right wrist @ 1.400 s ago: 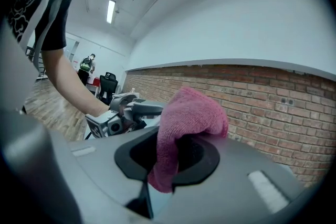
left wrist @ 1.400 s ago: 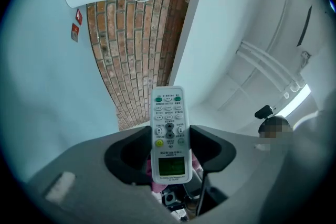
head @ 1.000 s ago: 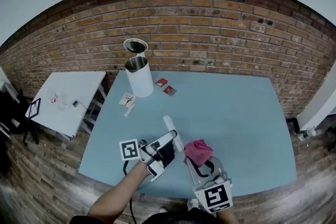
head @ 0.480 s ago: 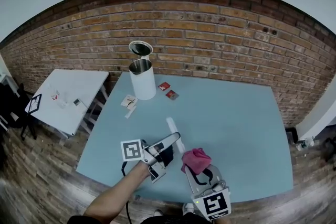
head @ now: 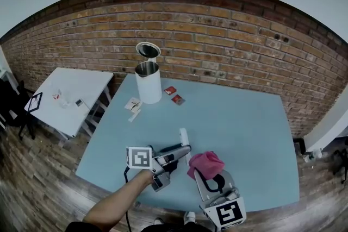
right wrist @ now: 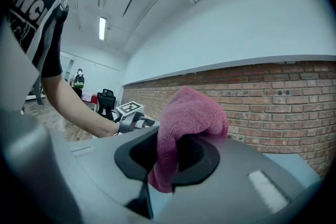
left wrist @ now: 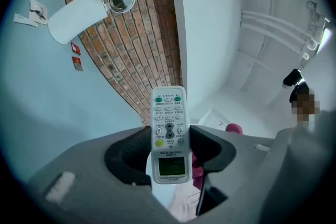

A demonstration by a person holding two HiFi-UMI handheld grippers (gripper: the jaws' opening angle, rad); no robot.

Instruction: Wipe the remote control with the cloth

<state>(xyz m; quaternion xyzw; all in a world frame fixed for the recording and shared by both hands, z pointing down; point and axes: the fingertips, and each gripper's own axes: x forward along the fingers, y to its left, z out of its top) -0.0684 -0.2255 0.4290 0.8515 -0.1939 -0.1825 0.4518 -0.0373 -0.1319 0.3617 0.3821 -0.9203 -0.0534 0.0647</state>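
My left gripper (head: 175,156) (left wrist: 167,150) is shut on a white remote control (left wrist: 168,134), button side toward its camera, held above the blue table (head: 239,117). In the head view the remote control (head: 183,139) sticks out past the jaws toward the wall. My right gripper (head: 209,174) (right wrist: 176,157) is shut on a pink cloth (right wrist: 189,123), bunched up over its jaws. The cloth (head: 205,162) sits just right of the remote, and I cannot tell whether the two touch.
A white bin (head: 148,81) with its round lid (head: 147,50) open stands at the table's back left. Two red packets (head: 174,94) and some paper scraps (head: 133,107) lie near it. A white side table (head: 68,98) stands to the left, a brick wall (head: 228,57) behind.
The left gripper has turned, so the remote now points more toward the wall and sits lower. The right gripper and cloth have shifted slightly right.
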